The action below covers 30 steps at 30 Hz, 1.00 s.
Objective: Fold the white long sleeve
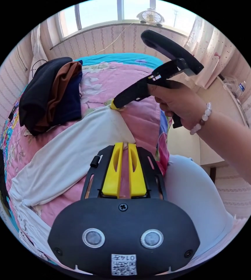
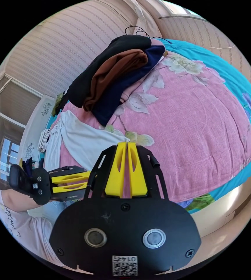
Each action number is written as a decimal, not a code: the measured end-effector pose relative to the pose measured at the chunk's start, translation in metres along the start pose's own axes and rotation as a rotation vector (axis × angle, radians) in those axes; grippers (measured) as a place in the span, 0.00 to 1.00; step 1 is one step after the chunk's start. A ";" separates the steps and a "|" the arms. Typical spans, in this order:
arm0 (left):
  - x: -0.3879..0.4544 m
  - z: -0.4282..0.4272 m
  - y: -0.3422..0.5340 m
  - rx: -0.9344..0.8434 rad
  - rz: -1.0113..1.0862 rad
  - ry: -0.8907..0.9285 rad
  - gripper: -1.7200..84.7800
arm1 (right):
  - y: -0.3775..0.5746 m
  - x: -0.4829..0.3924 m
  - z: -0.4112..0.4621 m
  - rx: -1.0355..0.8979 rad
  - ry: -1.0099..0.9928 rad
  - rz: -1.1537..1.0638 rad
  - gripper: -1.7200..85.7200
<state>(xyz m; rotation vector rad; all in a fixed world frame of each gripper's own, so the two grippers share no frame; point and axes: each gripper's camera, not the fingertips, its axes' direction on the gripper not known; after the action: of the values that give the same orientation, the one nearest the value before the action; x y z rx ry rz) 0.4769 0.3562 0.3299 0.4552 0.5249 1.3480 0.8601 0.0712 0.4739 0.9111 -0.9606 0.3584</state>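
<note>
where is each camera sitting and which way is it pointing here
Left gripper view: rides on the left gripper, facing across the pink floral quilt toward the window; its yellow jaws nearly closed on the white long sleeve shirt; the person's hand holds the right gripper at the shirt's edge.
Right gripper view: rides on the right gripper, facing across the bed toward the striped wall; left gripper and a forearm show beside it.
Shared: shirt, quilt, pile of dark folded clothes.
</note>
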 end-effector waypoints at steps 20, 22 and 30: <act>-0.120 -0.322 0.470 -0.052 -0.981 -0.310 0.10 | 0.212 -0.186 0.242 -0.369 -0.182 -0.302 0.11; -0.128 -0.334 0.498 -0.060 -1.038 -0.347 0.10 | 0.220 -0.188 0.278 -0.443 -0.134 -0.284 0.11; -0.171 -0.342 0.541 -0.182 -1.133 -0.159 0.04 | 0.252 -0.176 0.354 -0.462 -0.029 -0.217 0.04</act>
<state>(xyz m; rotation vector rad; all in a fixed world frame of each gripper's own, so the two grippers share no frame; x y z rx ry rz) -0.1789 0.2814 0.3915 0.0581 0.4091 0.2586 0.4107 -0.0419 0.5445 0.5886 -0.9102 -0.0638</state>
